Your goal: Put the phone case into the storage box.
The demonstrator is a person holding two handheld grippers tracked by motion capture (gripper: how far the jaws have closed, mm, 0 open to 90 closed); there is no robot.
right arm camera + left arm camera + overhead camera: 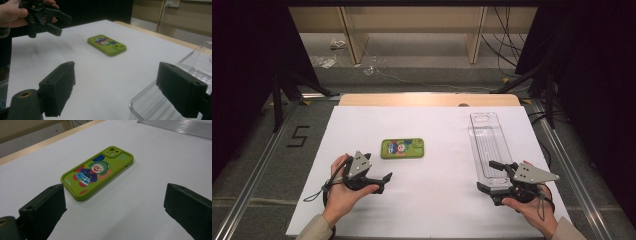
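Note:
A green phone case with a clown picture lies flat, camera end to the right, on the white sheet. A long clear plastic tray lies lengthwise at the right. My left gripper hovers open just near-left of the case, its jaws wide apart and pointing right. In the left gripper view the phone case lies ahead of my open left gripper. My right gripper is open at the tray's near end. In the right gripper view, the right gripper spans the tray corner, with the case and the left gripper beyond.
The wooden table edge shows past the sheet. Metal rails run along both sides, and a "5" mark is on the floor at the left. Stand legs and cables lie behind the table.

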